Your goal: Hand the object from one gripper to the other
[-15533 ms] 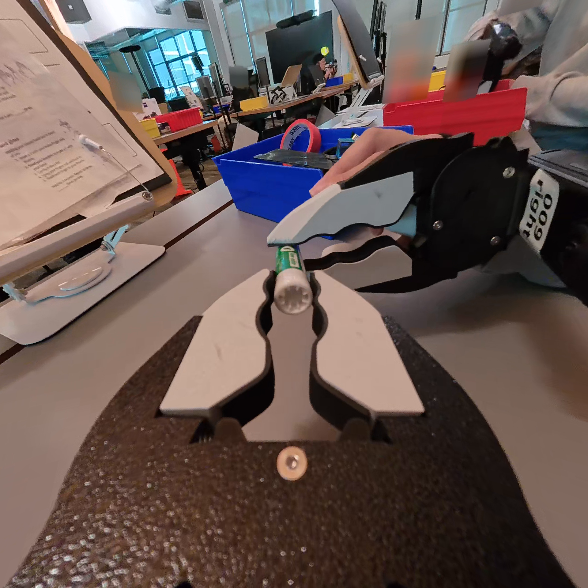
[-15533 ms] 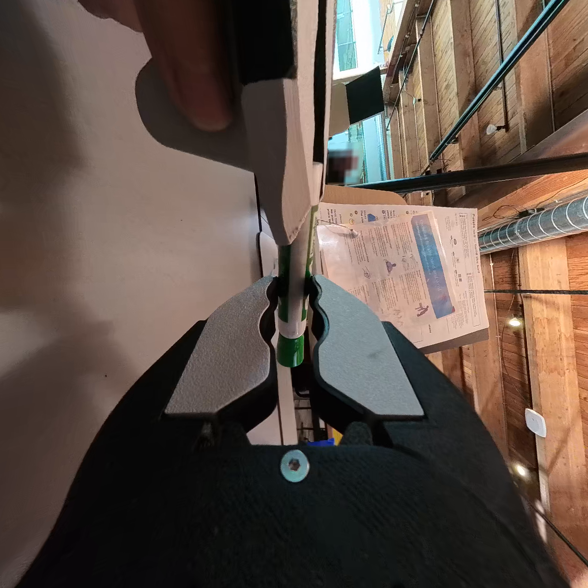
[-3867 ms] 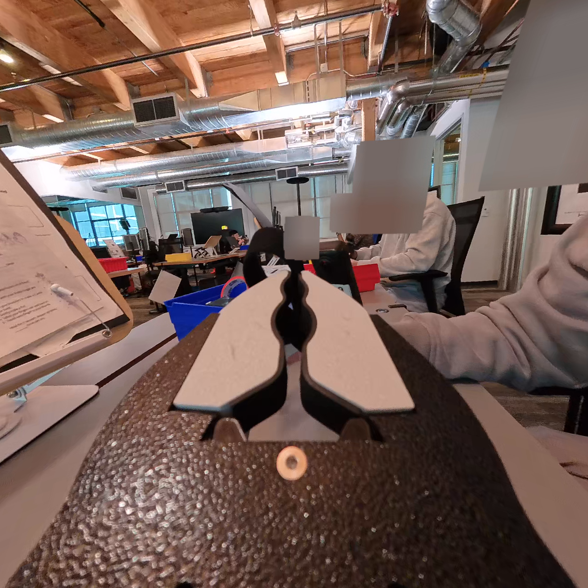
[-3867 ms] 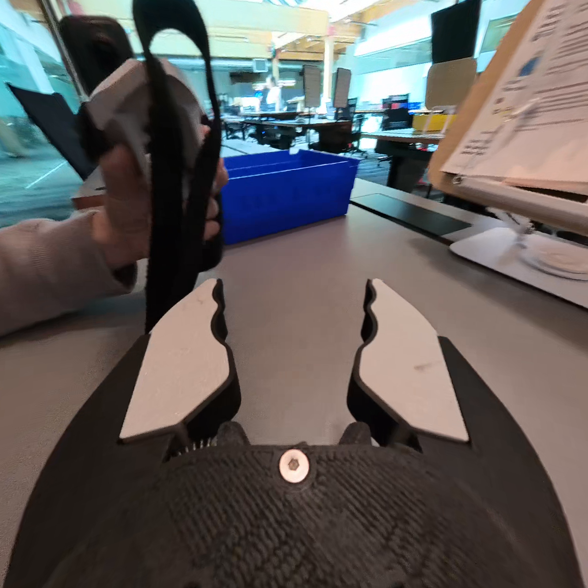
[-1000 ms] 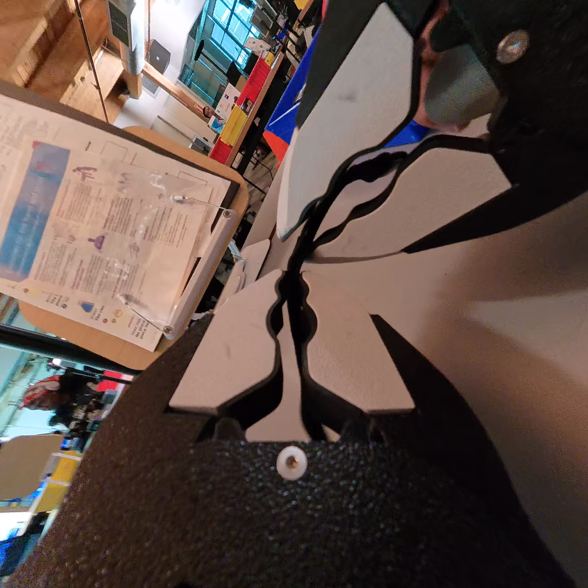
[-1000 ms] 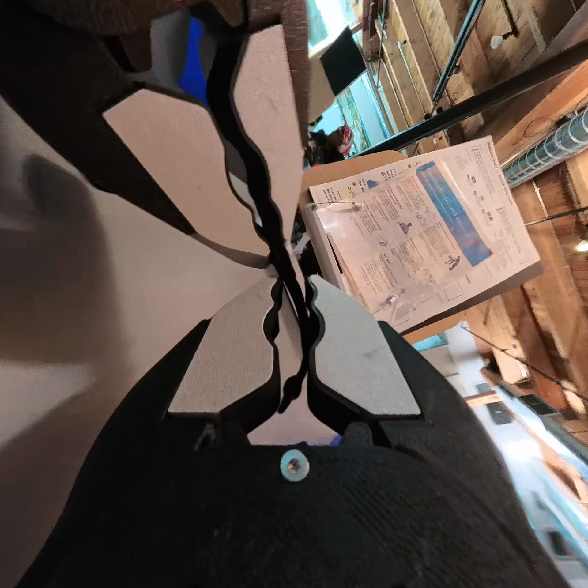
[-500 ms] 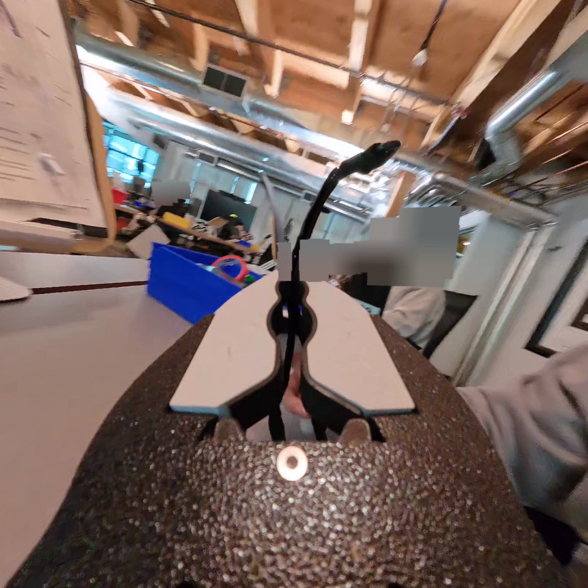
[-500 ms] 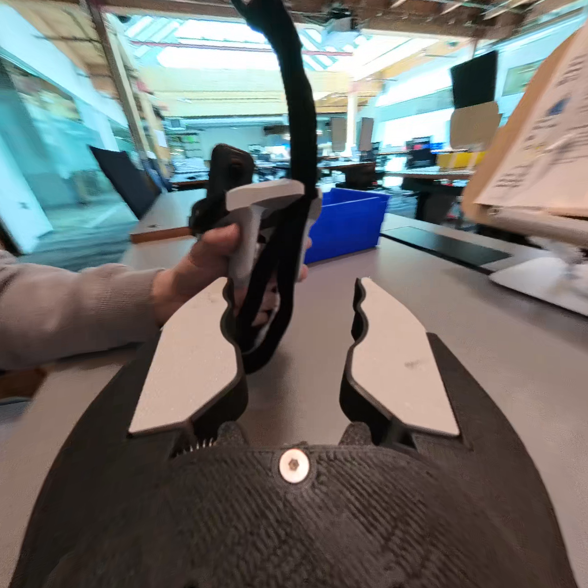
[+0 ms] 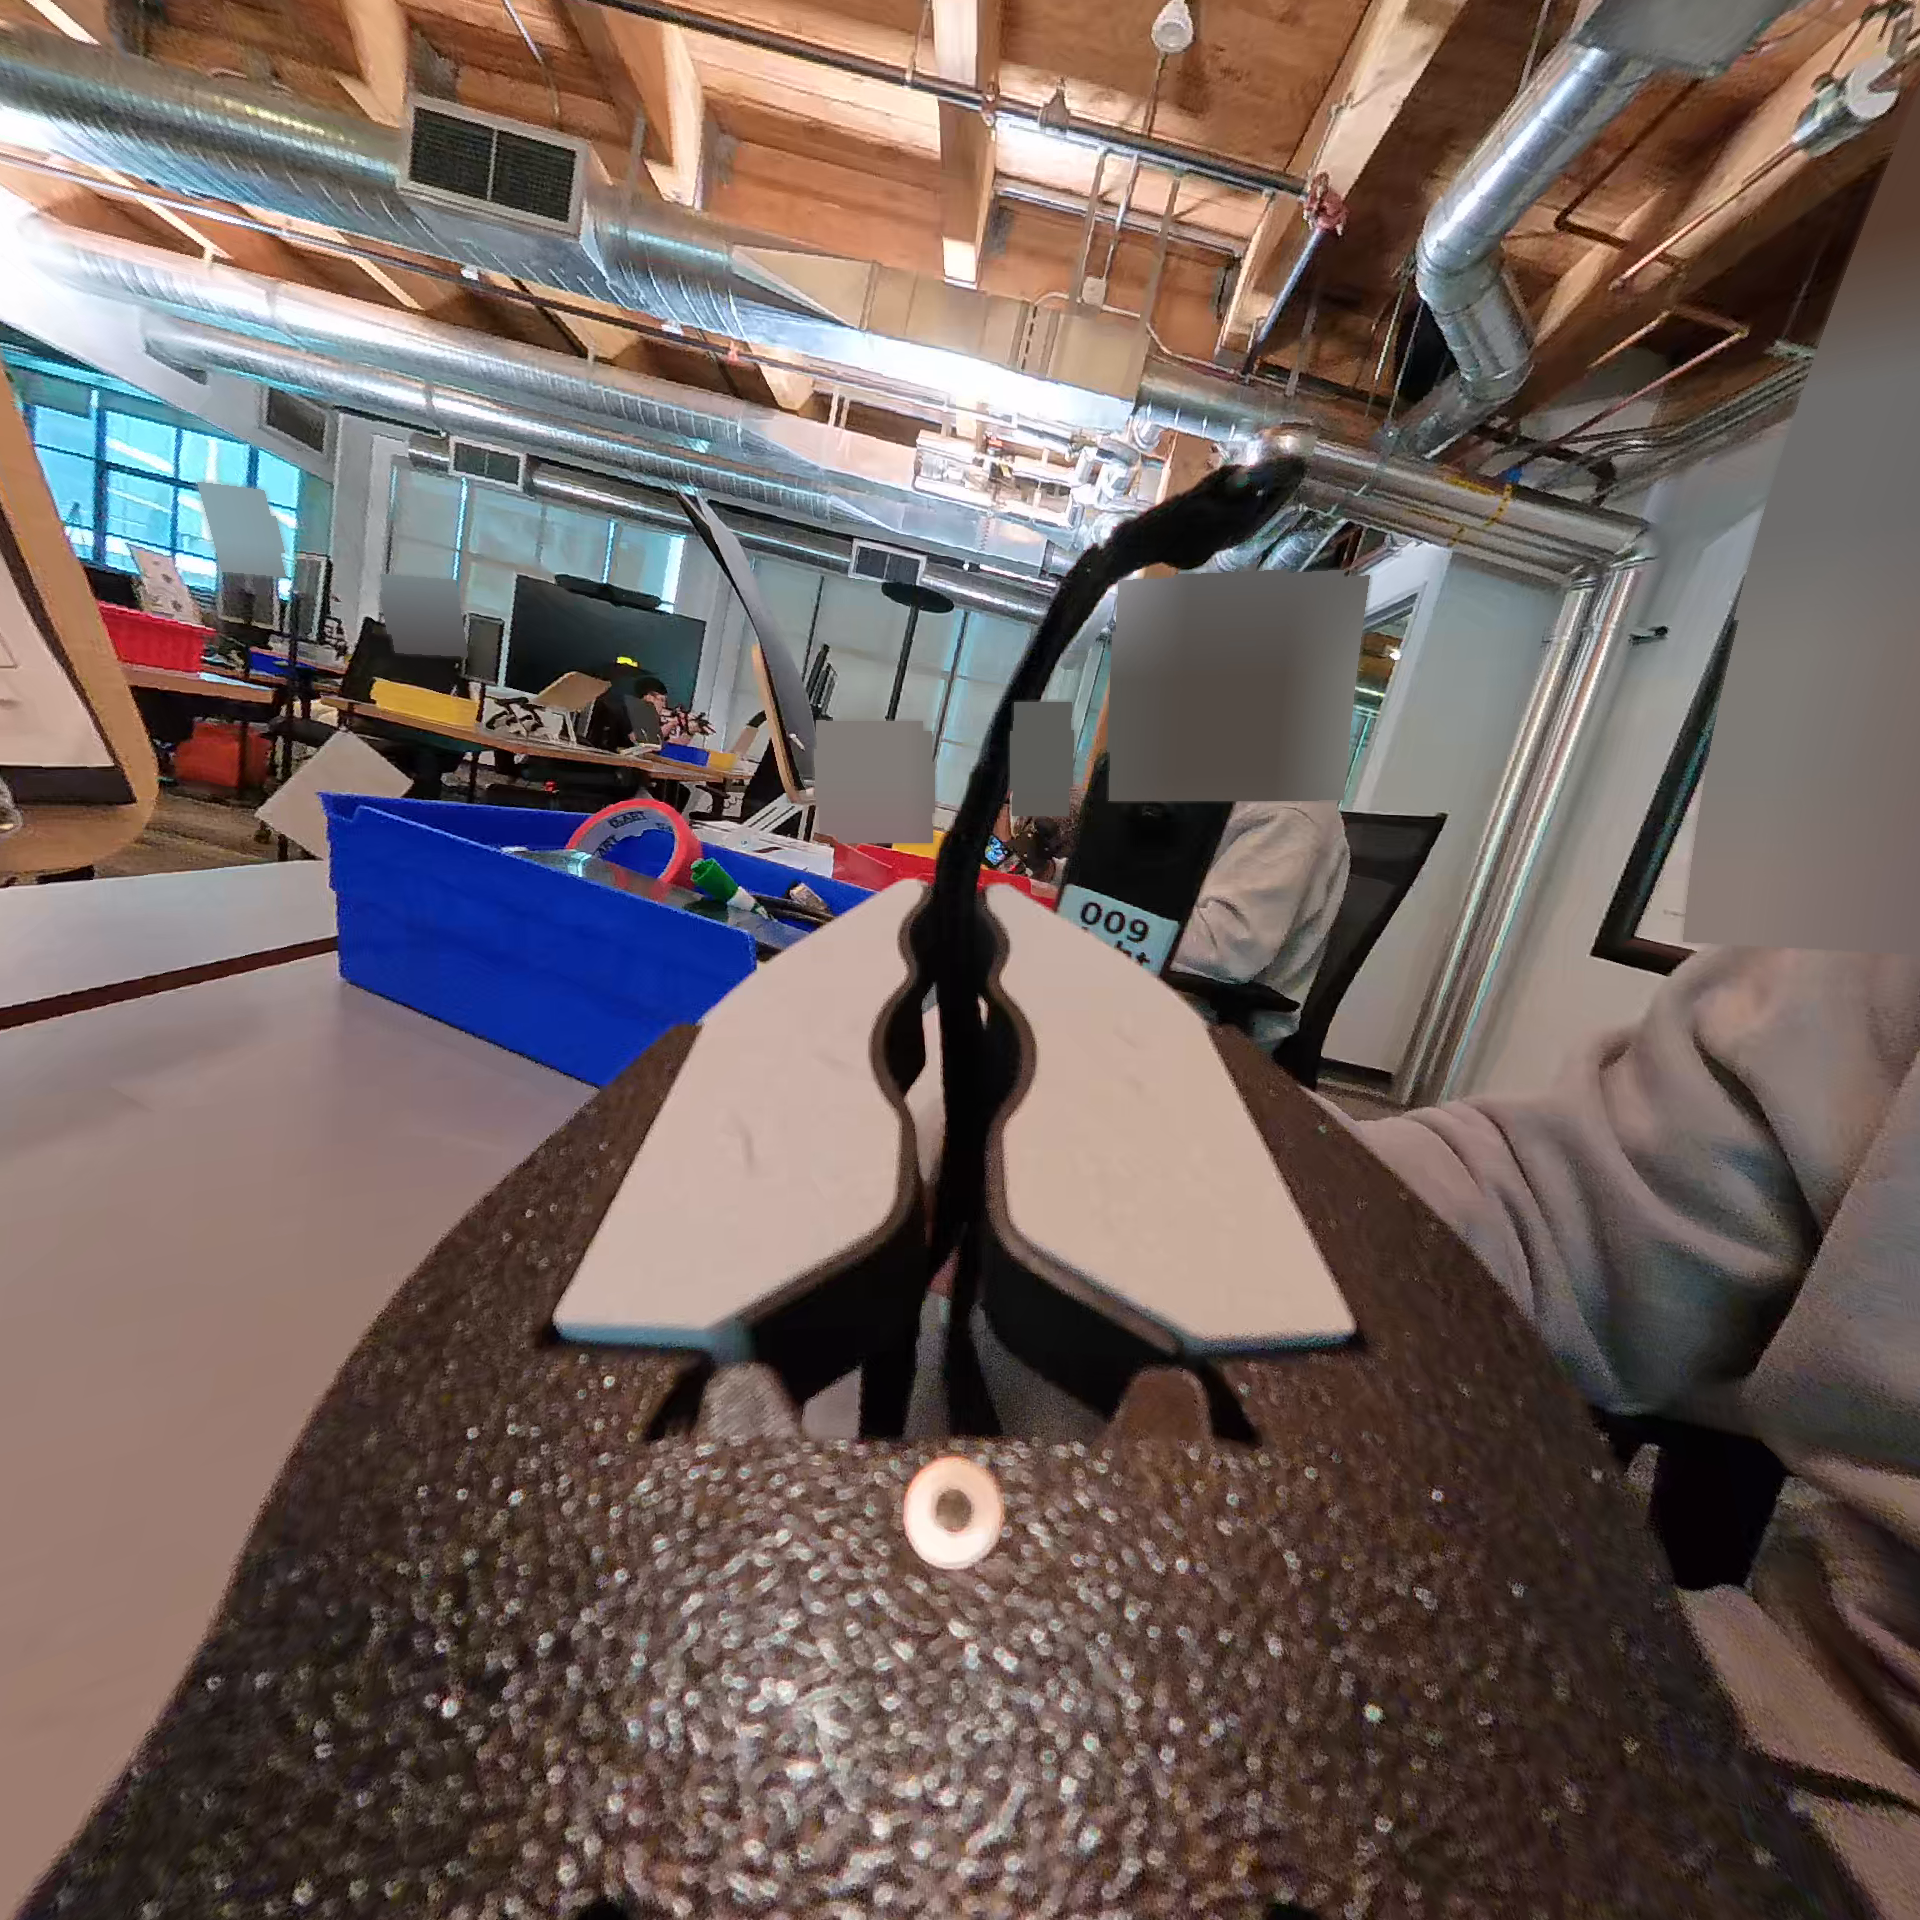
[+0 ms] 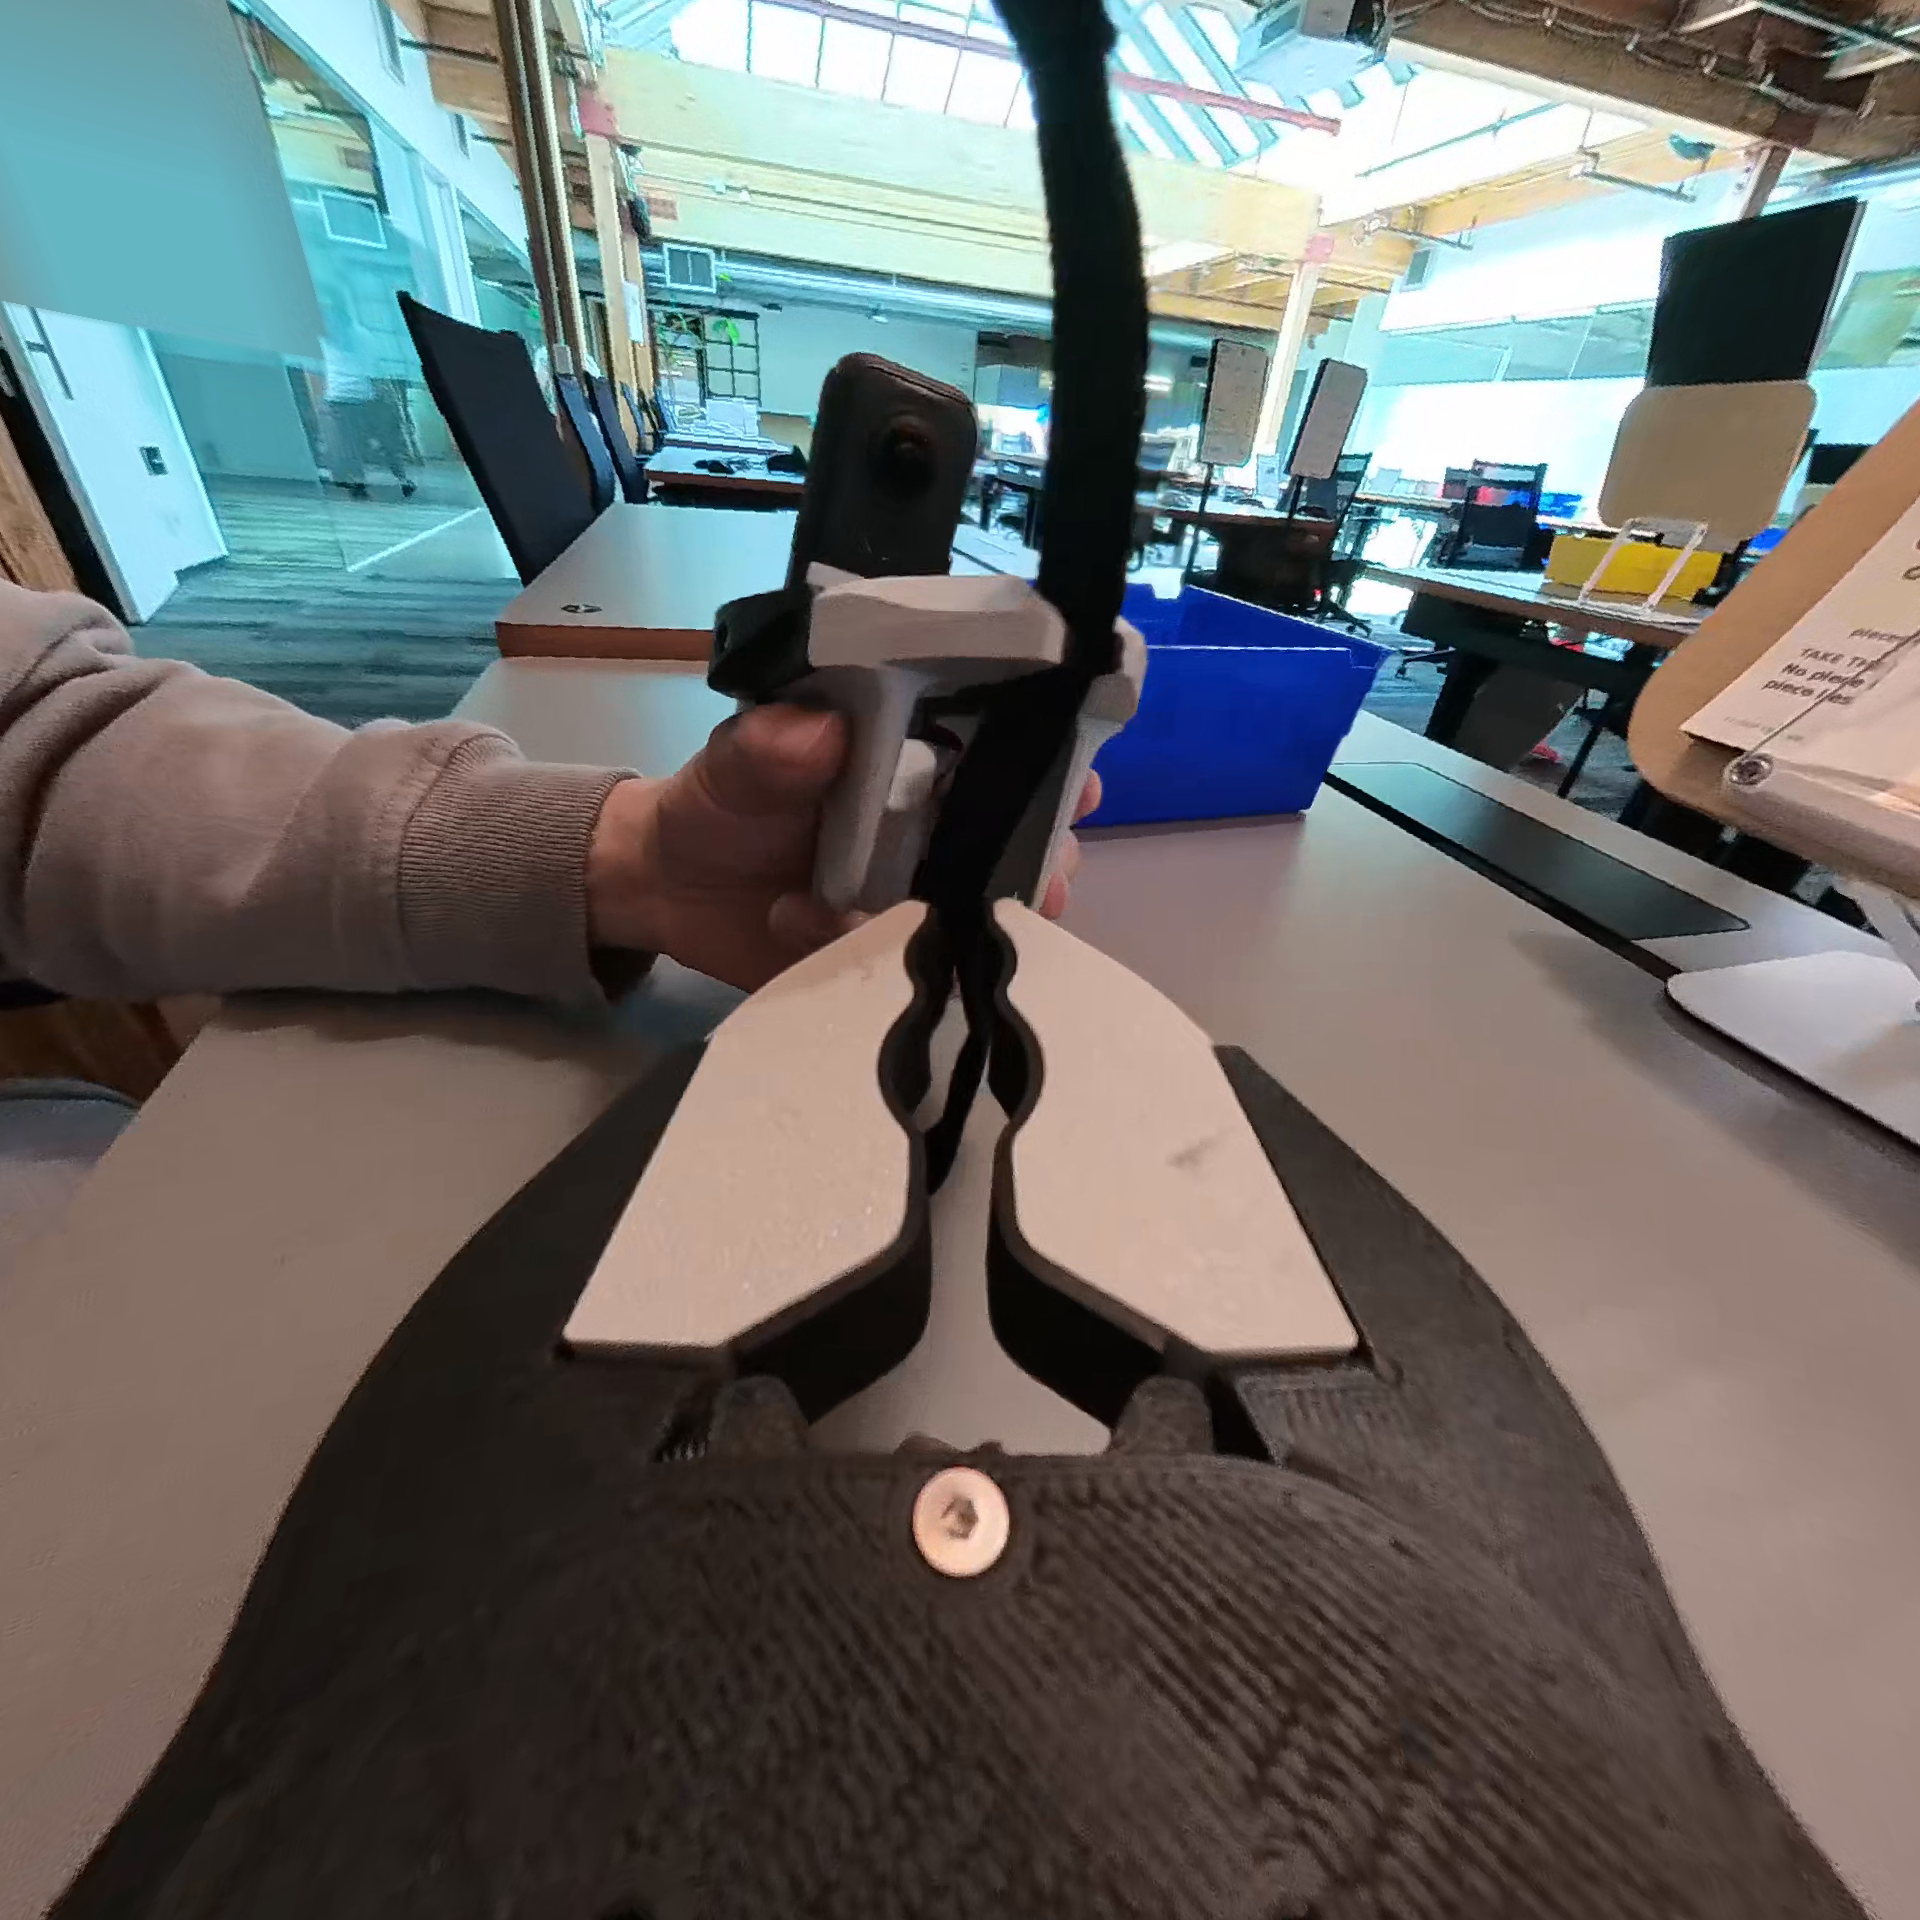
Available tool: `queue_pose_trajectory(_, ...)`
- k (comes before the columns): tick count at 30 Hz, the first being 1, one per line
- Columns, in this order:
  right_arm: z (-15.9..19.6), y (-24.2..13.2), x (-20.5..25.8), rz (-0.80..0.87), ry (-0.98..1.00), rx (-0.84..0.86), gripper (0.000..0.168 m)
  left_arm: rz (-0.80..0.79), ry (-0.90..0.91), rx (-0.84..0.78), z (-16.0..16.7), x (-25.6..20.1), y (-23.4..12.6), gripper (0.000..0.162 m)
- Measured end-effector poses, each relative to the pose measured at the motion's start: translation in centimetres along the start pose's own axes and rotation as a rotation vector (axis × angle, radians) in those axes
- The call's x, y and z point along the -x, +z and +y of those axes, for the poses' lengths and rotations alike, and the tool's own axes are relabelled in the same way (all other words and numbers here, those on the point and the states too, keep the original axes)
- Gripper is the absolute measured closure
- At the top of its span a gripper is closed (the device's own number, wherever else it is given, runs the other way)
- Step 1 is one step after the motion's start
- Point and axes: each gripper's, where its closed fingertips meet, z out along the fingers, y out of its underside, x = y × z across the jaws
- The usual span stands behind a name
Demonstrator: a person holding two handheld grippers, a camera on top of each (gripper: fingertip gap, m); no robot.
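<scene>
A black fuzzy cord (image 9: 1049, 644) runs up out of my left gripper (image 9: 954, 904), which is shut on it, and its free end curls over to the right. In the right wrist view the same cord (image 10: 1086, 364) passes through the left gripper (image 10: 966, 727), which a hand (image 10: 717, 842) holds just beyond my right gripper (image 10: 961, 914). My right gripper is shut on the cord's lower part, directly below the left one. Both grippers hold the cord above the grey table (image 10: 1455, 1091).
A blue bin (image 9: 520, 945) with tape and small items stands on the table behind the grippers and also shows in the right wrist view (image 10: 1236, 717). A wooden document stand (image 10: 1818, 665) is at the right. A grey sleeve (image 9: 1662, 1195) reaches in from the right. About 5 centimetres separates my left fingertips from my right.
Half a second ago my right gripper was open beside the cord; it has now shut on it below the left gripper. The left gripper keeps its hold.
</scene>
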Motion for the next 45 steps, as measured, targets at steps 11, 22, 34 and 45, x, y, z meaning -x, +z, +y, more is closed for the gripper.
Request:
queue_pose_trajectory(11,-2.7,-3.0,-5.4,0.569,-0.730,0.080,0.165,-0.038,0.065,0.052,0.5,0.2,-0.1,0.123)
queue_pose_trajectory(22,-6.2,-5.9,-5.5,0.751,-1.041,0.021,0.165,-0.013,-0.410,0.246,3.5,2.5,-1.9,0.111)
queue_pose_trajectory(34,-2.9,-3.2,-4.1,0.575,-1.216,0.194,0.165,0.263,-0.814,0.230,3.5,-1.0,-1.0,0.126)
queue_pose_trajectory(45,-1.2,-2.8,-4.9,0.535,-1.041,0.238,0.160,0.031,-0.439,0.414,6.7,1.1,-1.3,0.157)
